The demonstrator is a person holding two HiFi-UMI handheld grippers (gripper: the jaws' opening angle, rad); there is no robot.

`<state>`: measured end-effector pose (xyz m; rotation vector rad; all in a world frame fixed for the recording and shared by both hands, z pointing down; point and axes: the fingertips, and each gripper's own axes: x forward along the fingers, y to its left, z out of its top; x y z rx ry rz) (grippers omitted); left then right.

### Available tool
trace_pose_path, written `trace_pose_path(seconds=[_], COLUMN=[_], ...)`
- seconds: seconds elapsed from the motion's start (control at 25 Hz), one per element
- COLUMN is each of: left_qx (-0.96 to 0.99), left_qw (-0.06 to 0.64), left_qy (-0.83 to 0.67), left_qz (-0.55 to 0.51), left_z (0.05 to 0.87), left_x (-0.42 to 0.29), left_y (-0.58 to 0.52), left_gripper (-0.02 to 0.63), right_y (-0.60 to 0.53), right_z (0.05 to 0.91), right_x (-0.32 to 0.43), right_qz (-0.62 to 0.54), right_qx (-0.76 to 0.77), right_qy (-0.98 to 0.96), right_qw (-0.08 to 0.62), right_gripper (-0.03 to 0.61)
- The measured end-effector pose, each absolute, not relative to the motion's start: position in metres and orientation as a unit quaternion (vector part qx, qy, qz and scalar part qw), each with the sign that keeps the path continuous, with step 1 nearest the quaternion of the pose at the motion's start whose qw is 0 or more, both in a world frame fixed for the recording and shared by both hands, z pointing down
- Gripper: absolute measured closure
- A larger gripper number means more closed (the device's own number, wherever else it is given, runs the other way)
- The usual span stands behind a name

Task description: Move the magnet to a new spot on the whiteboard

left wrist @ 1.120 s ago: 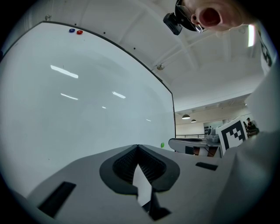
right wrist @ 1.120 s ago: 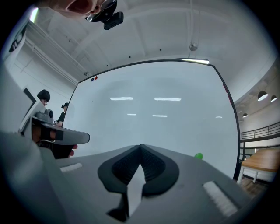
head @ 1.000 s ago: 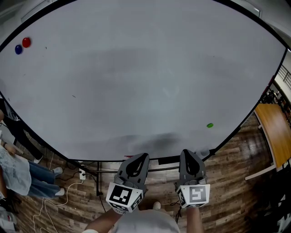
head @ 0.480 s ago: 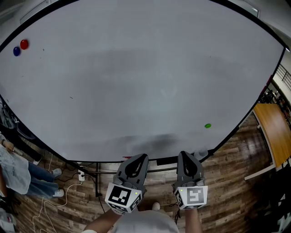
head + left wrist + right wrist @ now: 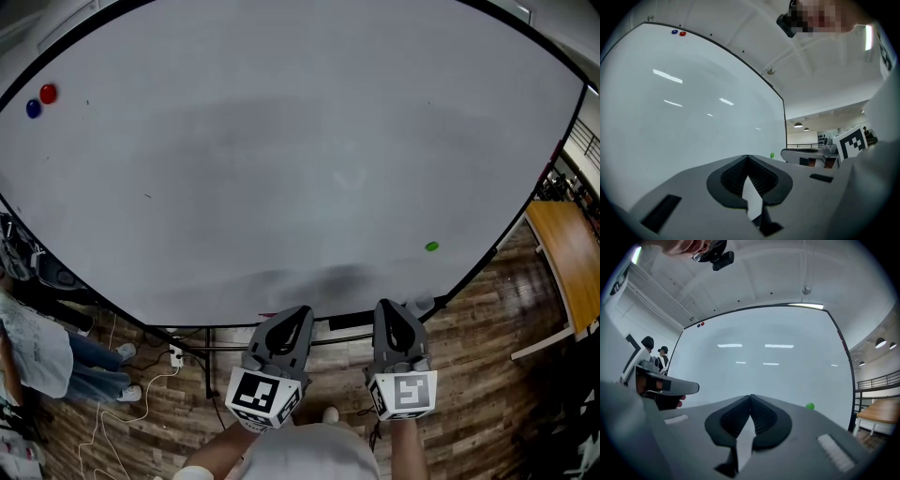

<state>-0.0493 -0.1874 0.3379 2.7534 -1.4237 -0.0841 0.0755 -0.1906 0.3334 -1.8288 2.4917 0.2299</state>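
Both grippers hang low at 6 o'clock, just under the bottom edge of the whiteboard [image 5: 281, 141], and nothing has been picked up yet. The left gripper [image 5: 296, 315] has its jaws tip to tip with nothing between them. The right gripper [image 5: 387, 309] is the same: jaws together and empty. The green magnet [image 5: 431, 247] sits on the board at about 4 o'clock, up and to the right of the right gripper and well apart from it. A red magnet [image 5: 48, 93] and a blue magnet [image 5: 34, 109] sit side by side far off at 10 o'clock. The green one looks the likelier target. By my reading the task is barely begun: the reach, the grasp, the move and the placing are all left to do.
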Motion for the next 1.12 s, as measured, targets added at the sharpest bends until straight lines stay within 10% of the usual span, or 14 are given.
trace_pose_path(seconds=[1.12], left_qx=[0.886], left_qw=[0.018], left_qy=[-0.462], left_qz=[-0.017], left_z=[0.334], left_x=[-0.033], left_y=[-0.170], left_gripper=[0.607], right_y=[-0.183], right_z=[0.324], right_x=[0.102], right_qz=[0.048], right_qx=[-0.596], right_qy=[0.799], right_qw=[0.062], right_gripper=[0.569])
